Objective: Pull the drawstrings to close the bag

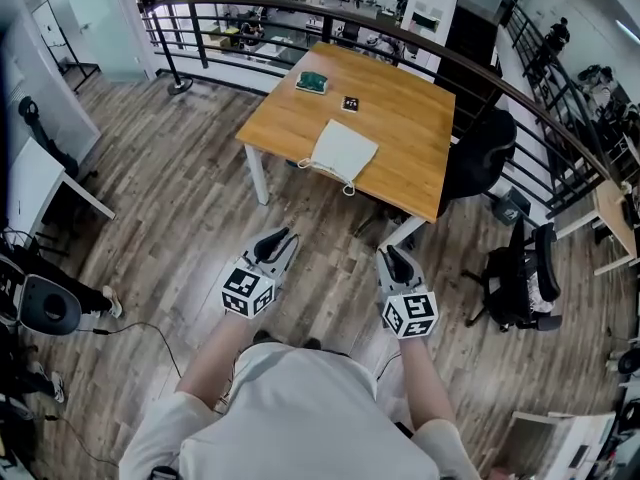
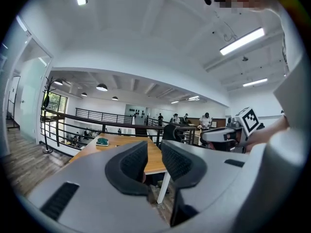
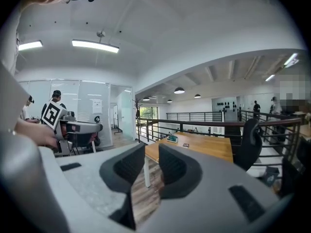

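A white drawstring bag (image 1: pixel 342 151) lies flat near the front edge of a wooden table (image 1: pixel 400 118), with its cord loops sticking out at the near side. Both grippers hang in the air well short of the table, close to the person's body. The left gripper (image 1: pixel 283 236) (image 2: pixel 154 159) is open, with a clear gap between its dark pads and nothing in it. The right gripper (image 1: pixel 392 255) (image 3: pixel 151 161) is open too and holds nothing. The bag does not show in either gripper view; only the tabletop (image 3: pixel 209 147) does, far ahead.
A green object (image 1: pixel 312 82) and a small black item (image 1: pixel 350 103) lie at the table's far side. A black office chair (image 1: pixel 485 153) stands at the table's right, another chair (image 1: pixel 525 273) nearer. A curved railing (image 1: pixel 300 8) runs behind. Wood floor lies between me and the table.
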Tool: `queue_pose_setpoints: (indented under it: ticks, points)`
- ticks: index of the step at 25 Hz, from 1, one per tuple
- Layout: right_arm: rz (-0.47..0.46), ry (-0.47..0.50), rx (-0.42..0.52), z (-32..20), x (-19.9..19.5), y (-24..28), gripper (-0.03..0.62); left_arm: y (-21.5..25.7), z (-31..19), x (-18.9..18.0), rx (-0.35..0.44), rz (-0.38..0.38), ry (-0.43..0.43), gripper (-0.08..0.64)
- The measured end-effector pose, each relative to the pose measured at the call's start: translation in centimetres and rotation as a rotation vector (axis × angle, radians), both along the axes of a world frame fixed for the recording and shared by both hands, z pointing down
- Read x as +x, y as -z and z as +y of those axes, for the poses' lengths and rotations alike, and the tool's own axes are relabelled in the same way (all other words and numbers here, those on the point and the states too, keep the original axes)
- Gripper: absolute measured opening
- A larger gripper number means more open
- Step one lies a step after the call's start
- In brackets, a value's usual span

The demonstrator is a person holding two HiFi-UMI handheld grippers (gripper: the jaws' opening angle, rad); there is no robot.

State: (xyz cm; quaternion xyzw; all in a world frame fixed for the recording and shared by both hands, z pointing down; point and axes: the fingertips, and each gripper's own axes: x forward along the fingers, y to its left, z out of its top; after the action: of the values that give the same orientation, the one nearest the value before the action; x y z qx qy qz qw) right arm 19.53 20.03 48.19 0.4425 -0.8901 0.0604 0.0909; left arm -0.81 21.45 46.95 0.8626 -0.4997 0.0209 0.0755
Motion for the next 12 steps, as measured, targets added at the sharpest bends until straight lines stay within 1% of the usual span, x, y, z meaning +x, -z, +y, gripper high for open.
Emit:
queue_pose_setpoints:
  ticks: [7,12]
  points:
    - [0.006,0.016,-0.006,-0.5,1.4,-0.4,0.075,-0.3,0.0,0.9,-0.008,-0.002,0.032,0.084]
    - [0.004,0.027,-0.013,-1.1,1.4,-0.8,0.074,-0.4,-0.1,0.8,-0.007,-0.006,0.051,0.084]
